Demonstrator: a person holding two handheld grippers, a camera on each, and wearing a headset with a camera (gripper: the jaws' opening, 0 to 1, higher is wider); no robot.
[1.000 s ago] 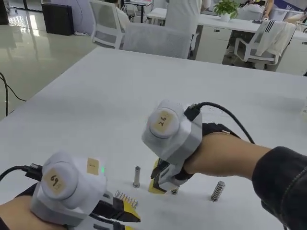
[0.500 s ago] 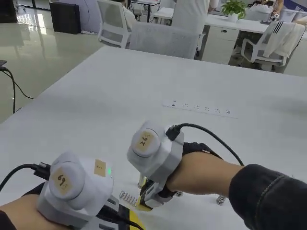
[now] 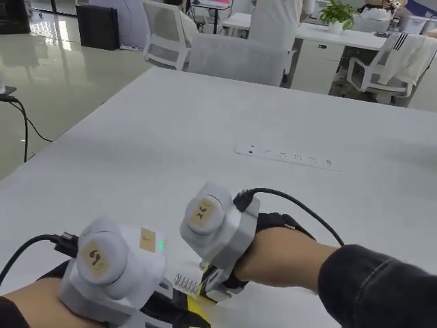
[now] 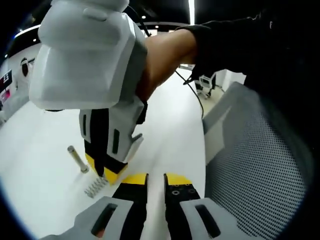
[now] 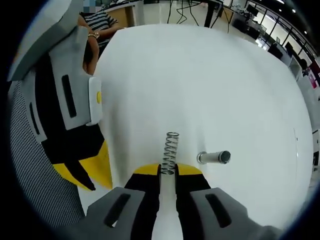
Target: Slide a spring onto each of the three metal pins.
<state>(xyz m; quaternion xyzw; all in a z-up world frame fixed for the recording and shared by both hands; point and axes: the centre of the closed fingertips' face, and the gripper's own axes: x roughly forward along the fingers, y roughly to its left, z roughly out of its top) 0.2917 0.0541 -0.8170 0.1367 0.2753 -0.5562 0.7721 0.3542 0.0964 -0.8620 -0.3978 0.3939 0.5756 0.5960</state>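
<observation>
Open office bkgd: chairs (image 3: 164, 31), desks, a plant (image 3: 336, 11) at top of head view. Work is on a white table (image 3: 171, 137); a power strip (image 3: 283, 156) sits mid-frame on it.

R claw (image 5: 168, 172): clenched on the near end of a spring (image 5: 170, 147). The rest of the coil sticks out fwd along the claw axis, toward top of R gripper view. Judgement: gripped by one end so the other end is free to go over a pin. Can't tell if the spring is off the table or lying on it. In L gripper view the coil (image 4: 96, 186) sits low, at the yellow tips of the R claw (image 4: 107, 172).

Pin (image 5: 212, 158): just right of the spring in R gripper view, close but apart. In L gripper view it (image 4: 76, 158) is at lower left, upright on the table, near the spring. No spring on this pin yet.

L claw (image 4: 155, 180): tips drawn nearly together w/ a thin slit, nothing between. It is low at bottom of head view (image 3: 179, 309), just beside the R claw (image 3: 205, 290), prob. parked or ready to steady things.

Next (judgement): line up the free end w/ the pin top. A held coil flexes, so misalignment could knock the pin.
</observation>
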